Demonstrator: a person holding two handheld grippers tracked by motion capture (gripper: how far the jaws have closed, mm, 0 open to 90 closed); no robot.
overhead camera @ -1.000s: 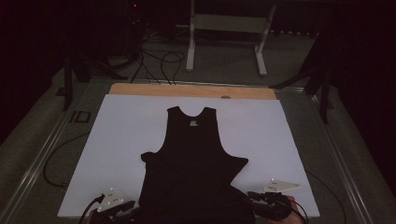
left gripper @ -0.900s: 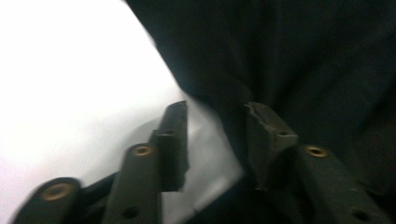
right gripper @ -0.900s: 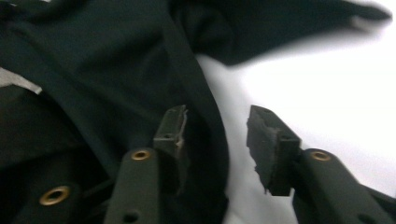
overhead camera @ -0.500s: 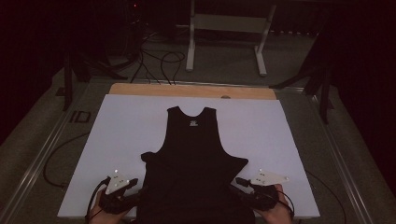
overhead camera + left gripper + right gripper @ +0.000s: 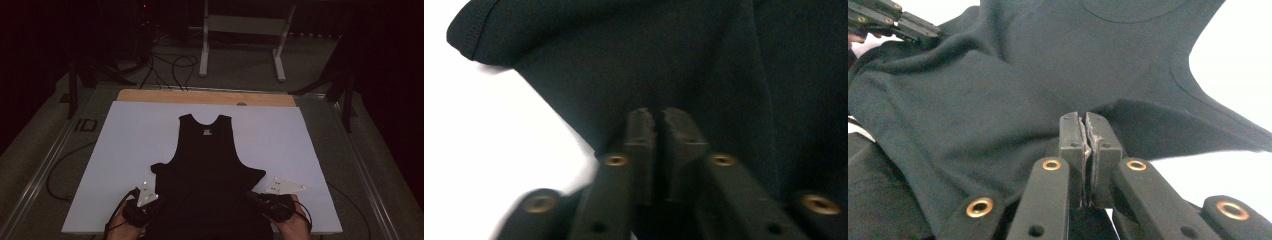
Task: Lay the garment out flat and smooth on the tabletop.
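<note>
A black sleeveless top point(image 5: 207, 165) lies flat on the white sheet point(image 5: 125, 140) that covers the bench point(image 5: 150, 96), neckline toward the far edge, hem toward the person. In the high view the garment sits roughly at the middle of the sheet; its lower part is bunched and widened, with a fold jutting out at each side.

Left tongs point(image 5: 150, 204): at the garment's lower left edge, held in the left hand point(image 5: 120, 225). The left gripper view shows the jaws pressed together with black cloth at their tips; they have just been closing. Whether cloth lies between the pads cannot be told from that view, as the picture is blurred.

Right tongs point(image 5: 252, 197): at the garment's lower right edge, held in the right hand point(image 5: 292, 222). The right gripper view shows the jaws pressed together, having just closed, and pinching a raised fold of the black cloth, which rises into a ridge at the tips. The left tongs appear in that view's upper left corner, at the opposite edge of the cloth.
</note>
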